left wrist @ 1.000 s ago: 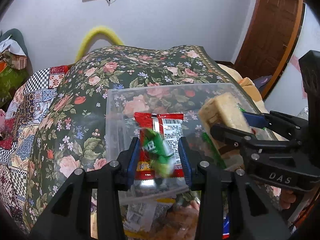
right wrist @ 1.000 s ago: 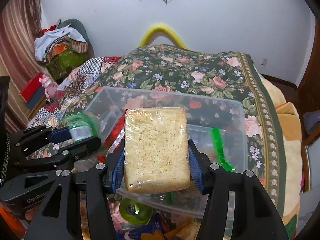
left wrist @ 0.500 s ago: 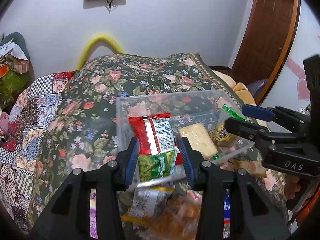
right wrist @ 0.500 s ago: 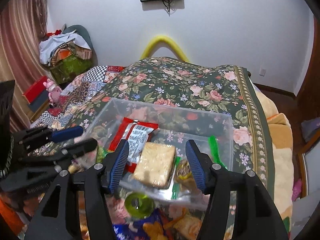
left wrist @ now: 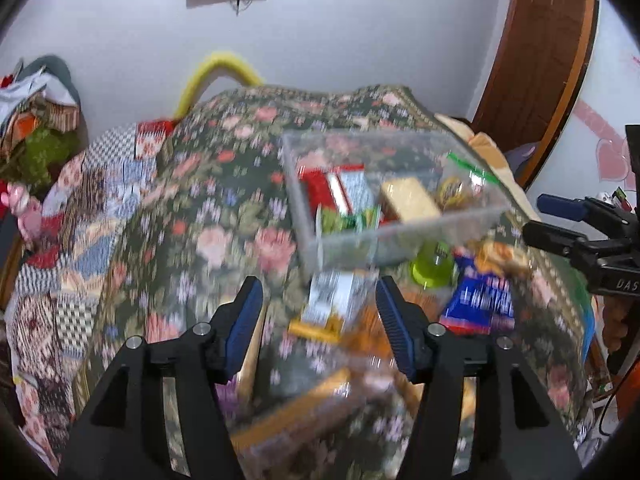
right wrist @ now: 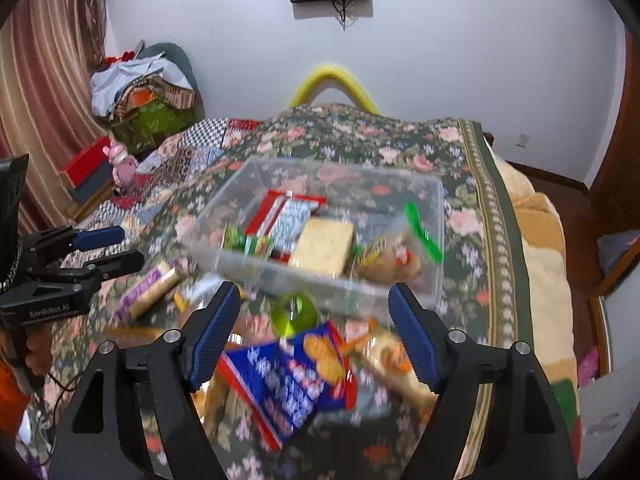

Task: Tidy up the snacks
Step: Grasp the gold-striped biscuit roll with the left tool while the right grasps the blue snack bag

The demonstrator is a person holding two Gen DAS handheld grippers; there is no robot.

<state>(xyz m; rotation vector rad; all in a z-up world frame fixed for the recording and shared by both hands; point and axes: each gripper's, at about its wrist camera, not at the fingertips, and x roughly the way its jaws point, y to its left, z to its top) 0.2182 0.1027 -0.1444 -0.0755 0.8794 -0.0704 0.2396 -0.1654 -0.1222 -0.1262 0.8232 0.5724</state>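
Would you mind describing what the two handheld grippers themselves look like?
Both are black angular frames with silver screws and ribbed blue pads lining the jaws. The left gripper carries white "GenRobot.AI" lettering on its body, seen from the right wrist camera; the right gripper shows "DAS" lettering in the left wrist view.

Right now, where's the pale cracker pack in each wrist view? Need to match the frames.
Left wrist: cracker pack lies right of centre, inside the clear bin, right of the red packet.
Right wrist: cracker pack lies at picture centre, in the bin's near half, again right of the red packet.
Shared landmark: lime-green round thing just outside the bin's near wall.
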